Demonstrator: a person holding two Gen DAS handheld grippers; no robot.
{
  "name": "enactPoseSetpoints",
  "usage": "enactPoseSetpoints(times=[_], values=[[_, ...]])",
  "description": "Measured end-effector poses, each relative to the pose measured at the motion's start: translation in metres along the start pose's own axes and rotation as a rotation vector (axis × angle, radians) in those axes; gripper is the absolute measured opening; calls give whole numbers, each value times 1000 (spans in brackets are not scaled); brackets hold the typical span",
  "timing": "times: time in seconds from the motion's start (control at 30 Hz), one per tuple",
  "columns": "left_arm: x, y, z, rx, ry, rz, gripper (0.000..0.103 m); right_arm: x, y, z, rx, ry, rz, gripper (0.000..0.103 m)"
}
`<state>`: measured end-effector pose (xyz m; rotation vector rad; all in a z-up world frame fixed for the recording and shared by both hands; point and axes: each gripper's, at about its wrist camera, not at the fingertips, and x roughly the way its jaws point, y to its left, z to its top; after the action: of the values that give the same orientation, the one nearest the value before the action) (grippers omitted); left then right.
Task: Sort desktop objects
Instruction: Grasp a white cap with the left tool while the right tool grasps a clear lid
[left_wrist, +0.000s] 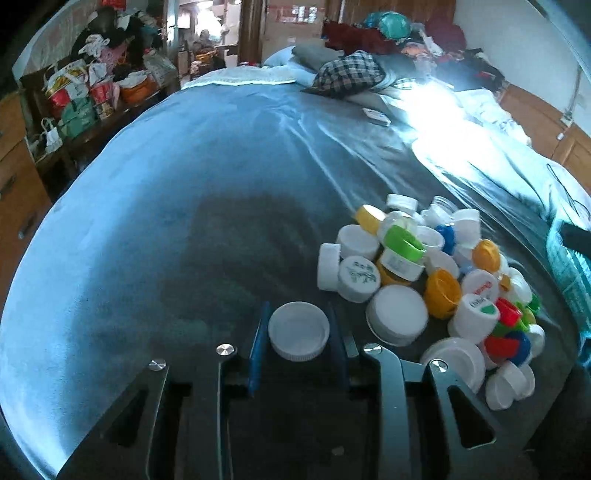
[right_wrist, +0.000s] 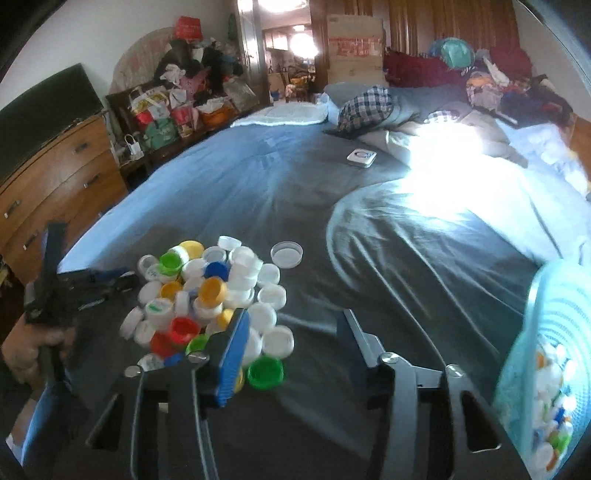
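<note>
My left gripper (left_wrist: 299, 339) is clamped on a white cap (left_wrist: 299, 335) just beside the pile (left_wrist: 424, 280); I lift straight so it doesn't slip. Right gripper (right_wrist: 291, 328) hangs half open, nothing in it, near the basket (right_wrist: 554, 332).

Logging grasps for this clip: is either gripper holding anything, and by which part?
The left gripper is shut on a round white plastic lid, its blue pads pressing the rim on opposite sides. The right gripper holds nothing; its jaws stand apart over the grey bedsheet.
</note>
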<state>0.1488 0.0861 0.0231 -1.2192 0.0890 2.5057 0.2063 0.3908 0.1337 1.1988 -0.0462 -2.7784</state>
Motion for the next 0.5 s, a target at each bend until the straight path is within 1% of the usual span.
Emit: enactPoseSetpoints(times=[0.13, 0.17, 0.27, 0.33, 0.4, 0.5], values=[[-3, 8, -1, -11, 5, -19, 27, 52, -2, 20, -77, 29, -23, 53], [-1, 9, -1, -18, 10, -24, 27, 76, -6, 24, -107, 80, -24, 56], [-1, 12, 2, -26, 13, -26, 27, 115, -13, 28, -147, 146, 10, 56], [1, 13, 5, -32, 11, -22, 27, 126, -15, 35, -127, 159, 55, 56], [2, 16, 5, -45, 10, -25, 27, 126, -13, 47, -96, 126, 88, 56], [5, 19, 7, -49, 10, -26, 27, 135, -1, 54, -125, 136, 76, 56]])
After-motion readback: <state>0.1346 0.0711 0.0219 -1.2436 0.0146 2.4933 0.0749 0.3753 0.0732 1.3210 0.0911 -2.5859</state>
